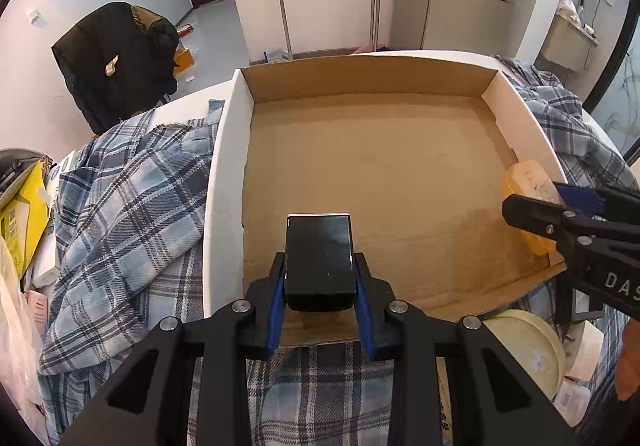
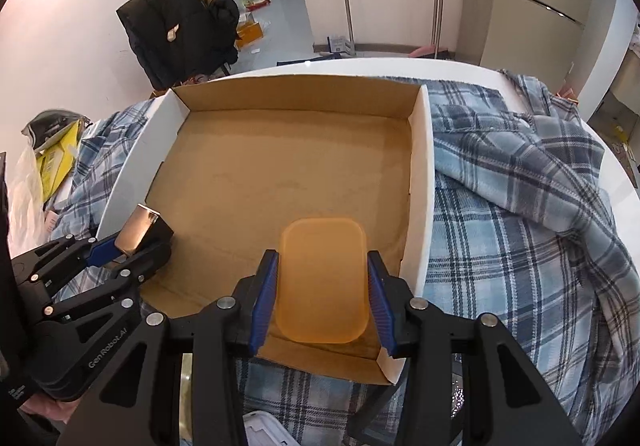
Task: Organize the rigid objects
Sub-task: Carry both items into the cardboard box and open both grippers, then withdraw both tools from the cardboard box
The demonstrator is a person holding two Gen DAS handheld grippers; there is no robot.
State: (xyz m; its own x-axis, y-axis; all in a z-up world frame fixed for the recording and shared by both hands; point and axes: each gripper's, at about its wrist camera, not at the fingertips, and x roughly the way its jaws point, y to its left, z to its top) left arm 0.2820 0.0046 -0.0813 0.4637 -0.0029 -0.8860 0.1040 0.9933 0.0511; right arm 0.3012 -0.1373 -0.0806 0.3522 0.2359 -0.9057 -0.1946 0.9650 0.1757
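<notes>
A shallow cardboard box (image 1: 368,154) (image 2: 296,166) with white outer walls lies on a plaid cloth. My left gripper (image 1: 320,278) is shut on a glossy black rectangular box (image 1: 319,258), held over the near left part of the cardboard floor; in the right wrist view the same black box (image 2: 146,228) shows in the left gripper (image 2: 132,246). My right gripper (image 2: 322,286) is shut on a translucent orange rounded block (image 2: 322,278), low over the box's near right corner. From the left wrist view that orange block (image 1: 524,182) sits by the right wall in the right gripper (image 1: 548,206).
Blue plaid cloth (image 1: 128,214) (image 2: 520,214) covers the round white table (image 2: 360,64) around the box. Yellow packaging and small boxes (image 1: 24,214) pile at the left. A round cream lid (image 1: 528,346) lies near the front. A dark jacket on a chair (image 2: 180,26) stands beyond.
</notes>
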